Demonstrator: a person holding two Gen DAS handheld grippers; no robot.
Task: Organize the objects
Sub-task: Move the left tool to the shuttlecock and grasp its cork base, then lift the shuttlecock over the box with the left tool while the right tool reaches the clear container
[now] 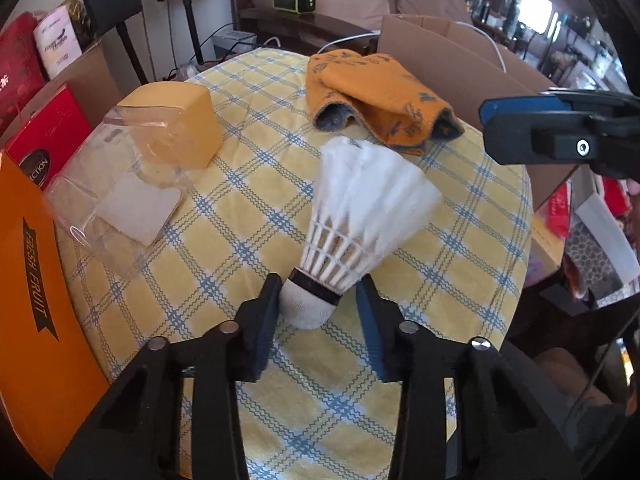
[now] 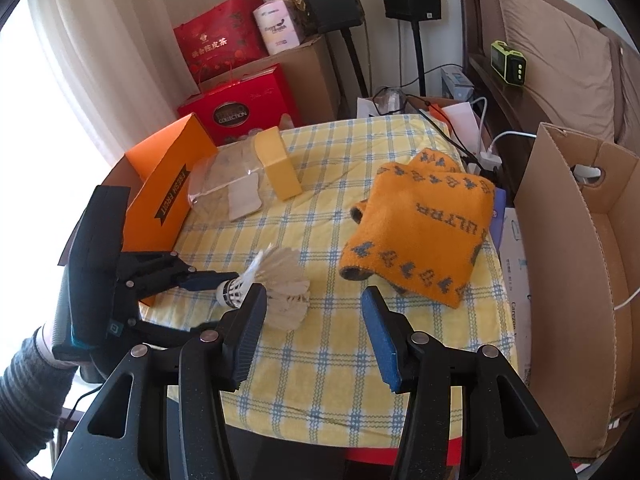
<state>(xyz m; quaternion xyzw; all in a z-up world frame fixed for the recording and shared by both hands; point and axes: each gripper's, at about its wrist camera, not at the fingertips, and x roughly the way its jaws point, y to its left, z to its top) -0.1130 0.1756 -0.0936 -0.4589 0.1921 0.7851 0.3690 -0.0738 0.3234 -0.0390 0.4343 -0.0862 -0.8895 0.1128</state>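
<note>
- Centrally, my left gripper (image 1: 318, 300) has its jaws spread around the cork base of the shuttlecock (image 1: 360, 216); the left finger touches the cork, and a gap shows at the right finger, so I cannot tell whether it is truly clamped.
- The shuttlecock lies on the yellow checked tablecloth (image 1: 248, 184), its white feathers fanned away from me; the right wrist view shows it (image 2: 280, 284) just ahead of the left gripper (image 2: 212, 280).
- My right gripper (image 2: 312, 304) is held with its fingers wide apart and nothing between them, above the near part of the cloth (image 2: 320, 360).
- An orange towel (image 2: 424, 228), folded, lies to the right of the shuttlecock, well apart from it.
- A yellow block (image 1: 180, 124) and a clear plastic package (image 1: 120, 184) lie toward the far left.
- An orange box (image 2: 164, 192) lettered "FRESH FRUIT" stands at the left edge.
- A cardboard box (image 2: 568, 264) stands open beside the table on the right.
</note>
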